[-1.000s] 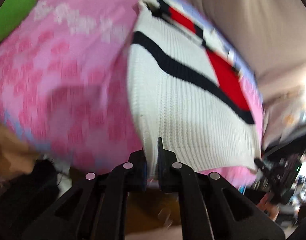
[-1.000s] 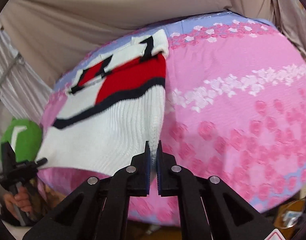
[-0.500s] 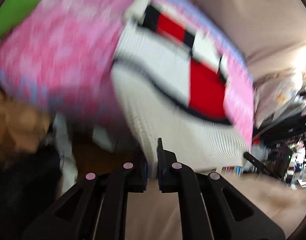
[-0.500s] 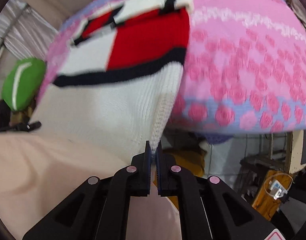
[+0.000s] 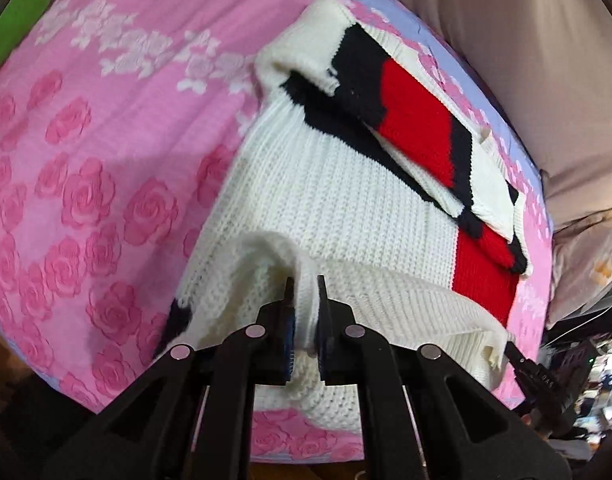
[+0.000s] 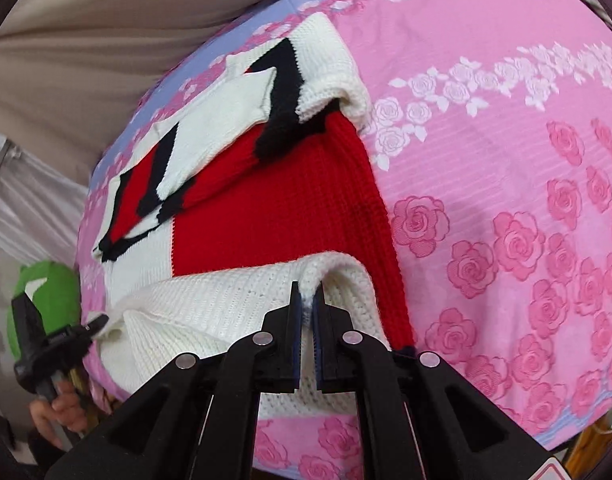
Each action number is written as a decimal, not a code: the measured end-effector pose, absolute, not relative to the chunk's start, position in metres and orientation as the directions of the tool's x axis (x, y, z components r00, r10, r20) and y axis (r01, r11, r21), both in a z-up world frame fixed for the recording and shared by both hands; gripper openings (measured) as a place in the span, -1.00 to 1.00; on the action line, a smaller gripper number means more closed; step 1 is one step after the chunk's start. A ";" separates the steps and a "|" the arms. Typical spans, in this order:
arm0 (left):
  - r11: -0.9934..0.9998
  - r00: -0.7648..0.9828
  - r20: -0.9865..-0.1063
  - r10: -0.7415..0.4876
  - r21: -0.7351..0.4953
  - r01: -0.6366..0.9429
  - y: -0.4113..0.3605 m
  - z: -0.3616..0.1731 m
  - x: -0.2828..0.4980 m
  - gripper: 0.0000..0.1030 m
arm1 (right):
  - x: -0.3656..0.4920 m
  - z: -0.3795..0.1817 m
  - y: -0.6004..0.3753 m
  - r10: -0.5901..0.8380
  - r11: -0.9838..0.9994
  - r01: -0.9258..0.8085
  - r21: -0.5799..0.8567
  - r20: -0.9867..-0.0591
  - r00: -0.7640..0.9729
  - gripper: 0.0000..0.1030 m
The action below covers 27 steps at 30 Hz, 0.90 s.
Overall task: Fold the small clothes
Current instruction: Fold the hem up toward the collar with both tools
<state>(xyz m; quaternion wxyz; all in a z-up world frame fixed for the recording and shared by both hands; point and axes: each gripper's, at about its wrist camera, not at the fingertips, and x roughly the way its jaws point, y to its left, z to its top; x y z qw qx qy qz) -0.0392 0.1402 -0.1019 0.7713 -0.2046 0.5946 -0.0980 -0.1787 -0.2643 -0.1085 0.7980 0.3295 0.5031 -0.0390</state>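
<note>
Both tools are clenched on the near hem of the knit sweater (image 5: 346, 208), which lies on the pink rose bedspread (image 5: 85, 140): left tool (image 5: 303, 312), right tool (image 6: 306, 312). Bottom-up fold underway; next, carry the hem toward the far collar and lay it square.

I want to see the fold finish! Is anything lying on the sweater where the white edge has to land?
Nothing visible. Both the left gripper and right gripper are shut on the hem of the sweater. Ahead lie only the sweater's own folded sleeves, flat on its red part, over the pink bedspread.
</note>
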 end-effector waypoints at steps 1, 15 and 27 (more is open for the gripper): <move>0.888 0.282 -0.870 -0.404 -0.447 -0.105 0.144 -0.098 -0.043 -0.86 | -0.180 -0.108 -0.264 0.270 0.775 0.399 0.490 -0.827 0.493 -0.92; 0.873 0.498 -0.756 -0.425 -0.489 0.004 0.115 0.007 0.079 -0.80 | -0.125 0.009 -0.301 0.261 0.716 0.290 0.635 -0.630 0.732 -0.92; 0.936 0.552 -0.787 -0.273 -0.351 -0.037 0.135 -0.023 0.105 0.66 | -0.054 -0.002 -0.307 0.024 0.853 0.349 0.387 -0.698 0.716 0.16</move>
